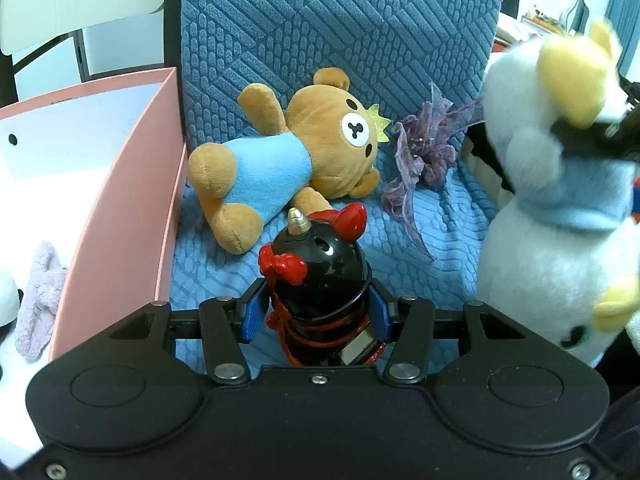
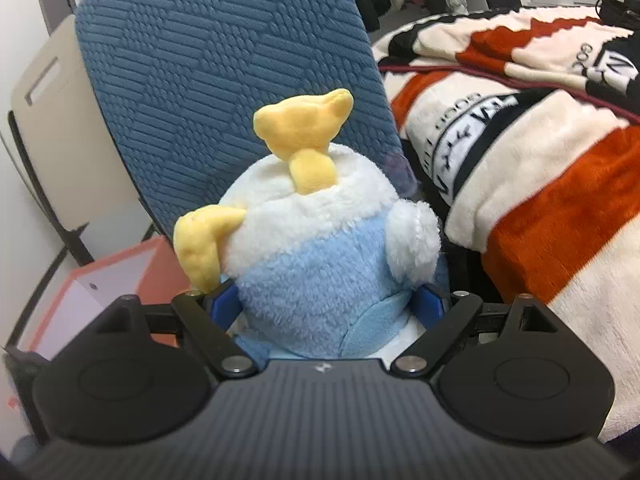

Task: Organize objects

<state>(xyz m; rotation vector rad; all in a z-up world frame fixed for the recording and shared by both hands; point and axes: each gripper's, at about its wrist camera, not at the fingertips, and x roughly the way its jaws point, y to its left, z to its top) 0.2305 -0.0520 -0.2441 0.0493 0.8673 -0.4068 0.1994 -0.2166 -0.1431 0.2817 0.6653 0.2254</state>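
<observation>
Two toys in hand: black figurine [image 1: 320, 280], white-and-blue plush [image 2: 320, 248].
Boxed: pink box [image 1: 132, 184] already held a lilac item [image 1: 40, 300].
Left: brown bear [image 1: 280, 160] and purple flower [image 1: 420, 156] lay right of the box, on the chair seat [image 1: 224, 272].
Left gripper [image 1: 316, 316]: fingers pinched the figurine, right of the box.
Right gripper [image 2: 326, 308]: fingers spread wide, clamping the plush's body above the box.

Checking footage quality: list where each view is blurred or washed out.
Left wrist view: the white plush duck with yellow feet is motion-smeared, the pink cardboard box has a washed-out white interior; the brown plush bear is sharp. Right wrist view: the striped fleece blanket is slightly blurred.
</observation>
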